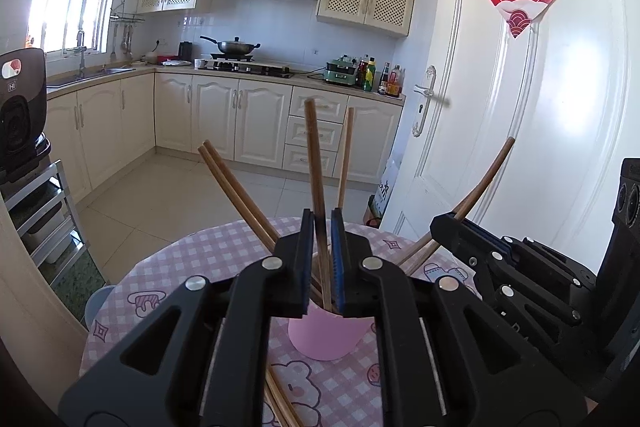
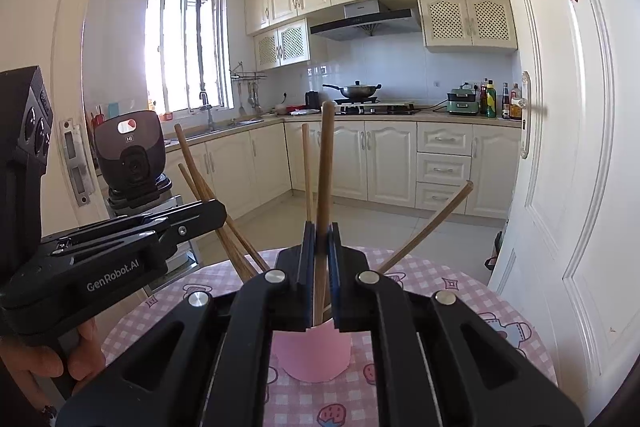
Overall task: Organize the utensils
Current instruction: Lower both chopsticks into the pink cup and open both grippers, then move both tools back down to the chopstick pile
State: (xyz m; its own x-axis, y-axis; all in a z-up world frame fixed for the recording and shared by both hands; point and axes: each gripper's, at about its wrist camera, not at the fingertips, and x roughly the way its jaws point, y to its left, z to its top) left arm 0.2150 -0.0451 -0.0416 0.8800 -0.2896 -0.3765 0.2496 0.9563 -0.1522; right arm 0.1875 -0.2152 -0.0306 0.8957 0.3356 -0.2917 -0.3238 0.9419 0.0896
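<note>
A pink cup (image 1: 324, 335) stands on the table with the pink checked cloth (image 1: 192, 267) and holds several wooden chopsticks fanned outward. My left gripper (image 1: 323, 223) sits just above the cup's rim. An upright chopstick (image 1: 314, 155) passes between its blue pads with a thin gap, its lower end in the cup, so the jaws stand slightly open. My right gripper (image 2: 322, 239) is shut on another chopstick (image 2: 325, 167) over the same cup (image 2: 312, 355). The right gripper (image 1: 444, 223) shows at the right of the left wrist view, the left gripper (image 2: 218, 213) at the left of the right wrist view.
Two more chopsticks (image 1: 280, 403) lie on the cloth in front of the cup. A white door (image 1: 540, 147) stands close on the right. A black camera device (image 2: 130, 151) sits on a rack at the left. A hand (image 2: 40, 367) holds the left gripper's handle.
</note>
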